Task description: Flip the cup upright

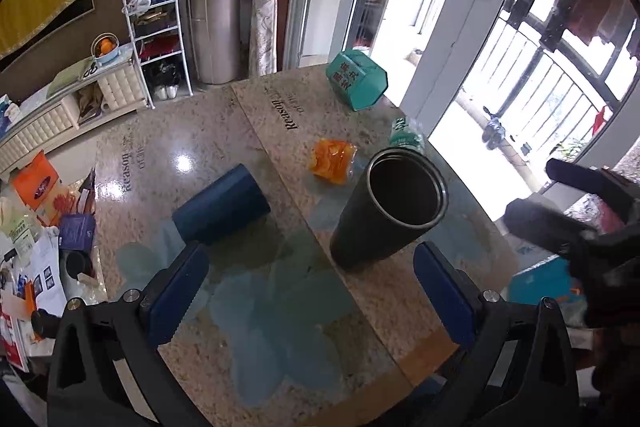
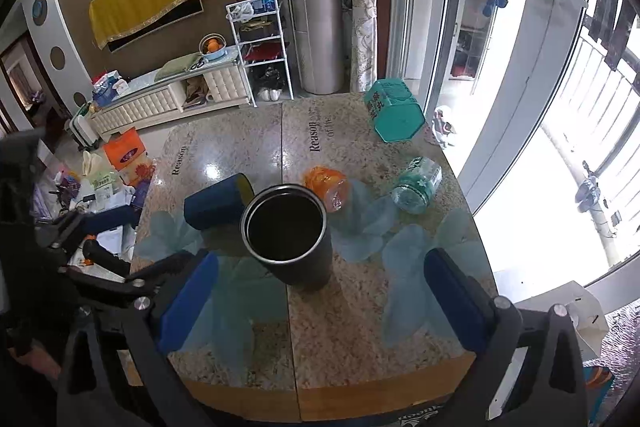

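Table [image 2: 360,327]: glossy speckled stone | steel cup [image 2: 286,231] upright | blue cup [image 2: 216,205] lying | both grippers' fingers [image 1: 178,291] spread, empty

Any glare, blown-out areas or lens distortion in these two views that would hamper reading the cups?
Left wrist view: balcony window overexposed, a glare spot on the table; black cup and blue cup stay sharp. Right wrist view: window blown out, fisheye bends the door frames, black cup interior dark but legible.
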Available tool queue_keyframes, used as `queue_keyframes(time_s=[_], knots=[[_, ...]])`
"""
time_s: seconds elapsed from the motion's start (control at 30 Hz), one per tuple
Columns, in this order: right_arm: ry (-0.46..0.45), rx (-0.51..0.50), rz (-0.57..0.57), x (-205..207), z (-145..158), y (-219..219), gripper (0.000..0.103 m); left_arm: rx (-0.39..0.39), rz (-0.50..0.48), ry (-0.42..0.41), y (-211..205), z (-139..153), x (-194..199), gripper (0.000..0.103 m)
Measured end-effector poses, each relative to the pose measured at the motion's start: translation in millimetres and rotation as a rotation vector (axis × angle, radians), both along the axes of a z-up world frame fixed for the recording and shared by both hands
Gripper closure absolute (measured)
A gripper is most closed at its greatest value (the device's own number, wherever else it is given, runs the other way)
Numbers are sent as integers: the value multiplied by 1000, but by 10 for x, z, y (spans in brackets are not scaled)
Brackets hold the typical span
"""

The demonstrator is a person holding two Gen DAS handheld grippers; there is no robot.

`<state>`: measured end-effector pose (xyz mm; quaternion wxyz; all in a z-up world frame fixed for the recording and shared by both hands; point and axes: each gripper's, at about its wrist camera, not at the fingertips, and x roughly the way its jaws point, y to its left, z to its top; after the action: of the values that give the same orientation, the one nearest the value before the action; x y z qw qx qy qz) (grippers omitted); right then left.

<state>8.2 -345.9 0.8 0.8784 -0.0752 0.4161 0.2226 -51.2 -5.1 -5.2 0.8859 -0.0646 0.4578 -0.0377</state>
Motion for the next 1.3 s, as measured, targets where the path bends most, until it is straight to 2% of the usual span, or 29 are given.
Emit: queue_keyframes(time_s=[0.4,1.3], knots=[[-30,-36,-34,-116,1,125,0,-38,-30,1,121,57,-63,0],[-89,-68,-103,-276,74,59,0,-37,-82,-23,26,112,-61,0]])
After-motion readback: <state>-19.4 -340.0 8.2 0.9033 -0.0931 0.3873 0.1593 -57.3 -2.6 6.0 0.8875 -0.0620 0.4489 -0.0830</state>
